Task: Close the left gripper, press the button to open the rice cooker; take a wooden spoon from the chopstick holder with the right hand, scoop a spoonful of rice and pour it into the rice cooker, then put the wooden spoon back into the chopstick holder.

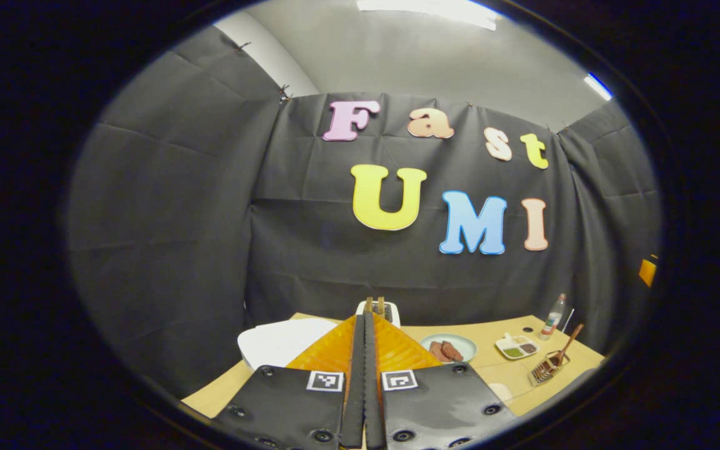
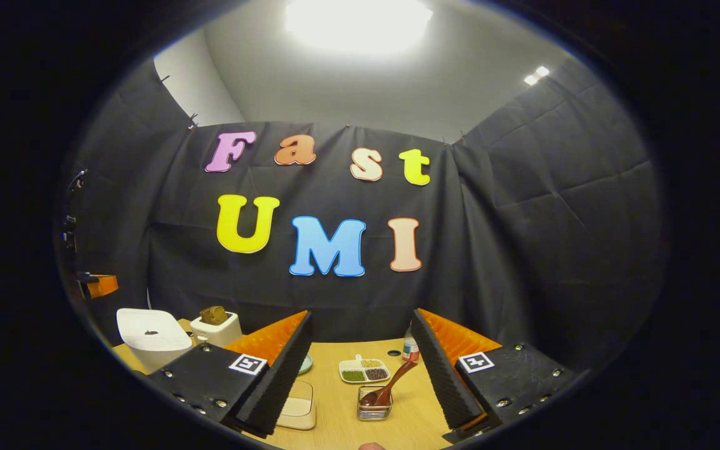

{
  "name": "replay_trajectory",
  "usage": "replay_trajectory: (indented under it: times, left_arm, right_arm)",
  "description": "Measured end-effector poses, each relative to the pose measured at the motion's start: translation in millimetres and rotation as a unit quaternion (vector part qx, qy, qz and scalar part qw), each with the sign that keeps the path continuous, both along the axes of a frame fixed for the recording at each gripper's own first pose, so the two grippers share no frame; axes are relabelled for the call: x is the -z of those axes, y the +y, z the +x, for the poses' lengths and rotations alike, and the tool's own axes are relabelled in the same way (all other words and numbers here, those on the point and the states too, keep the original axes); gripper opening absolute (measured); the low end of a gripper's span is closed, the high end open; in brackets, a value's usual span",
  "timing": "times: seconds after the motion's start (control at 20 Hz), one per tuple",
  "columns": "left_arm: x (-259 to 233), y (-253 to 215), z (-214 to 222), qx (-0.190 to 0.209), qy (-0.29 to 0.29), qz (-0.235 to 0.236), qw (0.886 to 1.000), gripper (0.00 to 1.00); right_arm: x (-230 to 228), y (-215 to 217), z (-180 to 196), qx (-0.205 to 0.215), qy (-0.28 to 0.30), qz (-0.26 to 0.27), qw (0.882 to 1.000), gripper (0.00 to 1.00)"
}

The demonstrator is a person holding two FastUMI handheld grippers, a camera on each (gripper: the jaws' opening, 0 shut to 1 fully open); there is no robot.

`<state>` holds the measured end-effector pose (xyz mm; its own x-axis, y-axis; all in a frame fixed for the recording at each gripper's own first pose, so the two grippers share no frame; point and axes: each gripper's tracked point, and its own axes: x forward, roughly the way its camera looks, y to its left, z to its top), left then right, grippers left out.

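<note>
Left gripper view is showing my left gripper (image 1: 364, 375) fully closed on nothing, right gripper (image 2: 360, 369) wide open and empty; next I am pressing the rice cooker (image 1: 279, 342) button.

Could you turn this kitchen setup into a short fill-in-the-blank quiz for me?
1. The left gripper has its two fingers pressed ____.
2. The right gripper has its fingers spread ____.
3. The wooden spoon stands in the wire ____, its handle leaning out.
4. The lid of the white rice cooker is ____.

Missing words: together; apart; holder; closed
</note>
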<state>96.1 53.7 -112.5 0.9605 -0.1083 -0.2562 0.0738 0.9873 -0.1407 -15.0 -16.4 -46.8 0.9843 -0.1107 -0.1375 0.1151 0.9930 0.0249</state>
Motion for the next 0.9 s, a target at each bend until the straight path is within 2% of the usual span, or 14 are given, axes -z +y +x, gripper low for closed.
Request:
replay_trajectory:
  times: [0.1, 0.25, 0.55, 0.9]
  left_arm:
    - [16, 2, 15, 0.011, 0.013, 0.000, 1.000, 0.11]
    - [50, 7, 35, 0.016, 0.041, 0.010, 0.999, 0.08]
    - [114, 3, 53, 0.043, 0.101, 0.012, 0.994, 0.08]
    - [162, 4, 49, 0.051, 0.145, 0.000, 0.988, 0.11]
  right_arm:
    - [5, -3, -5, 0.016, 0.010, -0.001, 1.000, 0.95]
    - [12, -8, -14, 0.039, 0.022, -0.003, 0.999, 0.95]
    - [23, -17, -29, 0.080, 0.046, -0.010, 0.996, 0.96]
    - [16, -15, -33, 0.090, 0.047, -0.013, 0.995, 0.96]
